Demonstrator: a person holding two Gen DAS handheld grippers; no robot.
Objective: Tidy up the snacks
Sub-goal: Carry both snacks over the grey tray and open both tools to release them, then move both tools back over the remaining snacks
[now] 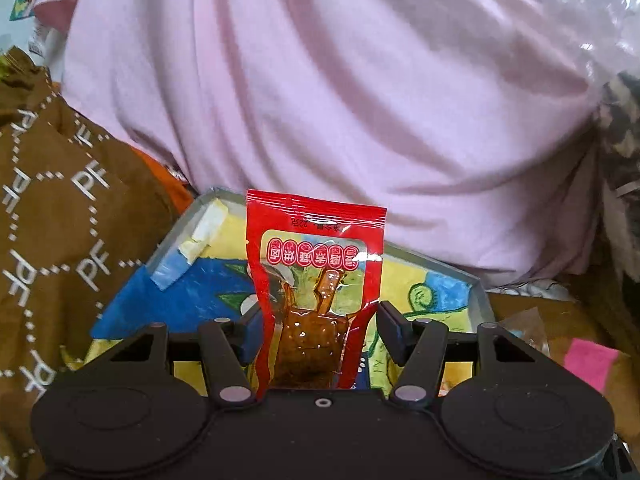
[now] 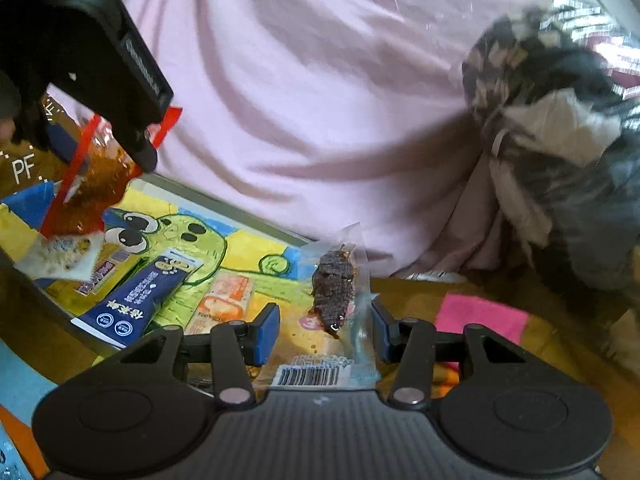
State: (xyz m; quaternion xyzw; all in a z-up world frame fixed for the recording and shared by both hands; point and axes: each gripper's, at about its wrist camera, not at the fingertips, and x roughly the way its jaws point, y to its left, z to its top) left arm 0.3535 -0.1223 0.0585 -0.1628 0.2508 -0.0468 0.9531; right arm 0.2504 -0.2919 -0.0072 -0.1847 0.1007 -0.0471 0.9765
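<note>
My left gripper point(image 1: 316, 320) is shut on a red snack packet point(image 1: 318, 264) with brown food inside and holds it upright above a tray point(image 1: 478, 292) lined with a cartoon picture. In the right wrist view the left gripper point(image 2: 136, 148) shows at the upper left with the red packet point(image 2: 86, 184) above the tray point(image 2: 208, 200). My right gripper point(image 2: 325, 332) has its jaws apart around a clear packet of dark dried food point(image 2: 334, 292) at the tray's near right edge; I cannot tell if the pads touch it.
In the tray lie a dark blue packet point(image 2: 136, 300), an orange packet point(image 2: 224, 300) and a pale packet point(image 2: 60, 254). Pink cloth point(image 2: 320, 100) rises behind. A brown patterned bag point(image 1: 52, 220) is left, a grey bundle point(image 2: 560, 140) right, a pink note point(image 2: 480, 316) near.
</note>
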